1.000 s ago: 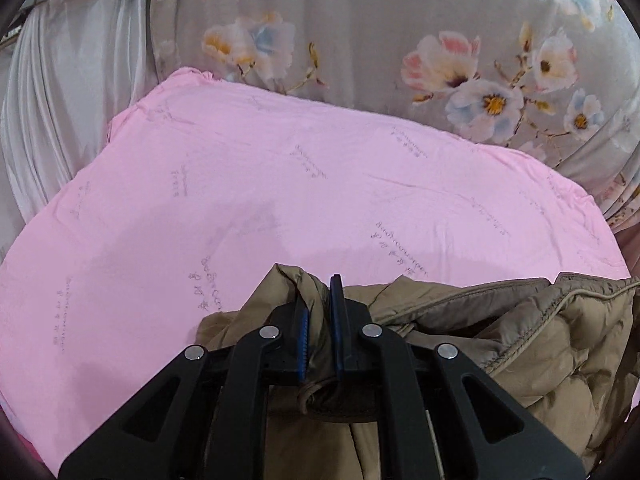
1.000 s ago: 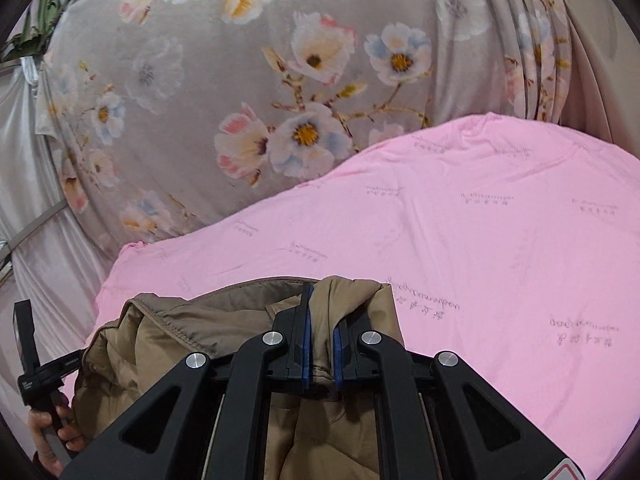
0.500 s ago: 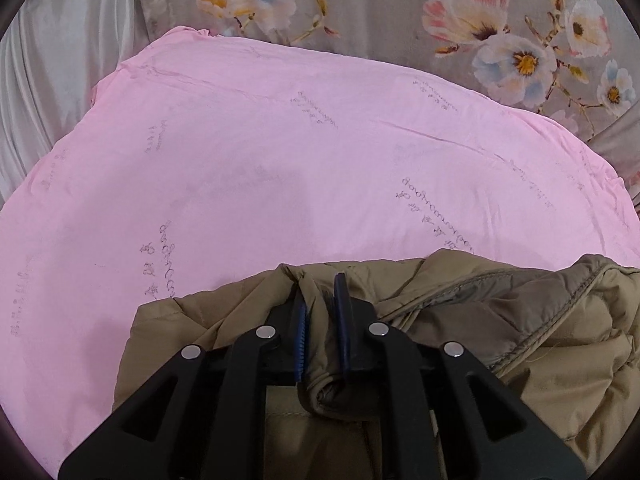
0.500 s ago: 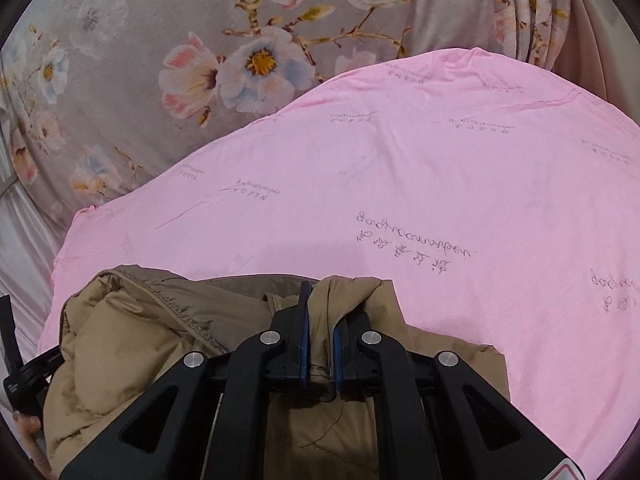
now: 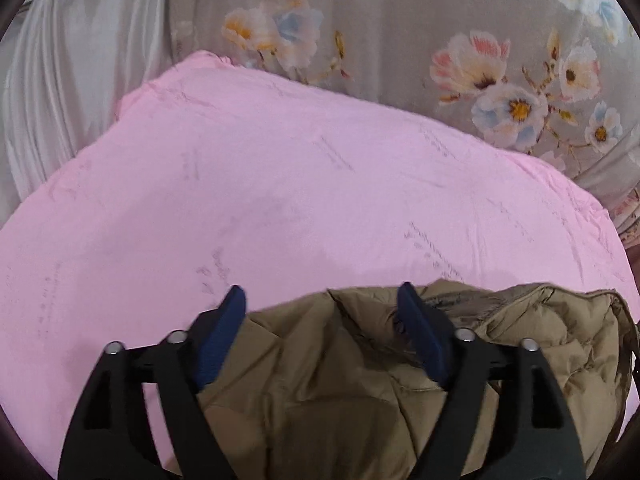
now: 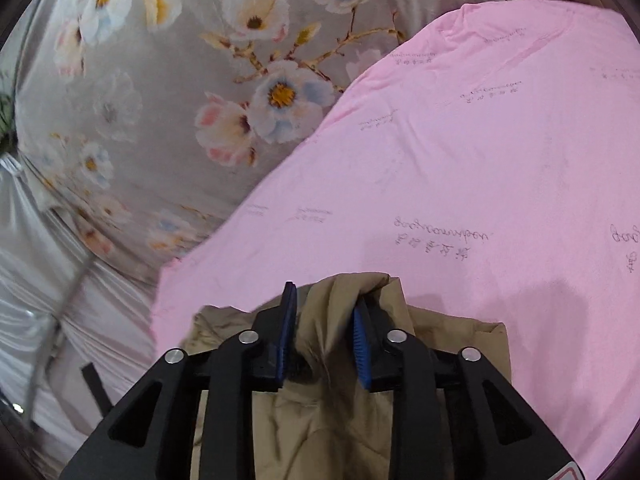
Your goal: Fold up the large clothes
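A tan quilted jacket (image 5: 340, 380) lies bunched at the near edge of a pink sheet (image 5: 280, 180). My left gripper (image 5: 320, 294) stands over it, its jaws opening wide, both blue pads clear of the cloth below. In the right wrist view the same jacket (image 6: 320, 420) lies under my right gripper (image 6: 324, 296). Its jaws are opening, and a raised fold of the jacket still stands between the fingers (image 6: 289, 312), loose and draped over the right-hand one. The jacket's near part is hidden behind the gripper frames.
The pink sheet (image 6: 480, 160) covers a wide flat surface that stretches away from the jacket. Behind it hangs a grey floral curtain (image 5: 400, 20) (image 6: 160, 80). Silvery white cloth (image 5: 60, 80) drapes at the left, with a grey metal rod (image 6: 60, 308) beside the sheet's left edge.
Both grippers, which were shut on folds of the jacket, have opened and let go. The jacket has settled onto the pink sheet. The right gripper has rolled and sunk.
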`<action>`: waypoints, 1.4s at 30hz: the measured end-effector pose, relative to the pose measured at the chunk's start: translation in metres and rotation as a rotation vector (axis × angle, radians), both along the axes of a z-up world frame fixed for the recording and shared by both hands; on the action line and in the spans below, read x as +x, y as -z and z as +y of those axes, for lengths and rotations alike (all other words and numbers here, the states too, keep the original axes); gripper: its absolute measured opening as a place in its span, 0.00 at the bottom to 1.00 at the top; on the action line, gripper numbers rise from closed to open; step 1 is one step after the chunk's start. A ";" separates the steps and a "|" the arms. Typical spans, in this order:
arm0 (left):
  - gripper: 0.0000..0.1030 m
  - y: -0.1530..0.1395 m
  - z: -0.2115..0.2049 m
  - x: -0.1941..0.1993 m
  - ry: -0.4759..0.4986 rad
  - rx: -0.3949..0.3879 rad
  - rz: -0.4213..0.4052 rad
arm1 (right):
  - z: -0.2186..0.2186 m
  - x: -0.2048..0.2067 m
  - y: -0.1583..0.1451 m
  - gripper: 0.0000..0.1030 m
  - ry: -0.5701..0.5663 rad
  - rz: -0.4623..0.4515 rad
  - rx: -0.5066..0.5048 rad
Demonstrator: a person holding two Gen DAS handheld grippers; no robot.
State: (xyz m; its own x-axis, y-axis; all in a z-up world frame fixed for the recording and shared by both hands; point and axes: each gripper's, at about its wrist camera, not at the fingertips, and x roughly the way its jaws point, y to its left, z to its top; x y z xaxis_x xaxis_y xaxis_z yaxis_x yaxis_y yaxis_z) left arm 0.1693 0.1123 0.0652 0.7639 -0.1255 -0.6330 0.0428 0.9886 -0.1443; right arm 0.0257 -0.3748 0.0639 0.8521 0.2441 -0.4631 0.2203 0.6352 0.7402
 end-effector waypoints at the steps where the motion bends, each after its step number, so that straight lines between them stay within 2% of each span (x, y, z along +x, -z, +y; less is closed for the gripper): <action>1: 0.79 -0.009 0.007 -0.004 -0.001 0.007 -0.020 | -0.007 -0.010 -0.009 0.44 0.016 -0.036 0.026; 2: 0.79 -0.016 0.012 -0.005 -0.006 0.017 -0.025 | -0.013 -0.018 -0.018 0.49 0.031 -0.063 0.034; 4: 0.78 -0.030 0.021 -0.012 -0.027 0.038 -0.039 | -0.020 -0.034 -0.039 0.50 0.046 -0.118 0.042; 5: 0.77 -0.036 0.023 -0.016 -0.031 0.037 -0.051 | -0.020 -0.042 -0.051 0.50 0.068 -0.129 0.015; 6: 0.75 -0.043 0.023 -0.021 -0.026 0.039 -0.064 | -0.016 -0.049 -0.064 0.50 0.086 -0.128 -0.044; 8: 0.70 -0.056 0.011 -0.032 0.016 0.039 -0.090 | 0.007 -0.055 -0.091 0.46 0.115 -0.110 -0.255; 9: 0.67 -0.059 0.000 -0.036 0.041 0.047 -0.092 | 0.023 -0.054 -0.100 0.36 0.119 -0.099 -0.351; 10: 0.61 -0.060 -0.014 -0.037 0.074 0.051 -0.084 | 0.042 -0.048 -0.105 0.30 0.098 -0.083 -0.438; 12: 0.57 -0.055 -0.043 -0.037 0.140 0.047 -0.054 | 0.081 -0.025 -0.100 0.16 0.009 -0.034 -0.537; 15: 0.51 -0.034 -0.084 -0.034 0.190 0.070 -0.006 | 0.131 0.009 -0.080 0.06 -0.106 0.005 -0.588; 18: 0.41 -0.010 -0.117 -0.020 0.219 0.081 0.069 | 0.166 0.035 -0.061 0.04 -0.176 0.036 -0.628; 21: 0.38 0.008 -0.133 -0.009 0.213 0.108 0.108 | 0.187 0.061 -0.047 0.03 -0.196 0.083 -0.691; 23: 0.38 0.018 -0.138 0.001 0.190 0.129 0.124 | 0.189 0.076 -0.036 0.03 -0.202 0.125 -0.707; 26: 0.38 0.033 -0.135 0.016 0.159 0.117 0.151 | 0.179 0.095 -0.013 0.03 -0.201 0.199 -0.698; 30: 0.38 0.041 -0.131 0.023 0.160 0.106 0.155 | 0.156 0.104 0.013 0.00 -0.185 0.273 -0.647; 32: 0.38 0.042 -0.129 0.025 0.167 0.109 0.152 | 0.149 0.105 0.017 0.00 -0.180 0.286 -0.639; 36: 0.30 0.036 -0.108 0.030 0.163 0.058 0.154 | 0.137 0.100 0.020 0.00 -0.158 0.304 -0.662; 38: 0.29 0.034 -0.098 0.035 0.151 0.051 0.148 | 0.128 0.096 0.021 0.00 -0.131 0.314 -0.656; 40: 0.22 0.039 -0.092 0.041 0.127 0.074 0.154 | 0.116 0.096 0.028 0.00 -0.119 0.326 -0.610; 42: 0.21 0.046 -0.087 0.048 0.116 0.055 0.175 | 0.108 0.097 0.033 0.00 -0.115 0.329 -0.564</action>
State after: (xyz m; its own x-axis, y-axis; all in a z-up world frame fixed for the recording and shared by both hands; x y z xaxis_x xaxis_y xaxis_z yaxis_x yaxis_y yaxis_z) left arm 0.2172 0.0258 0.0188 0.6243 -0.1677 -0.7629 0.1360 0.9851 -0.1052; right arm 0.1227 -0.2665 0.0304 0.6271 -0.0313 -0.7783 0.2861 0.9386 0.1927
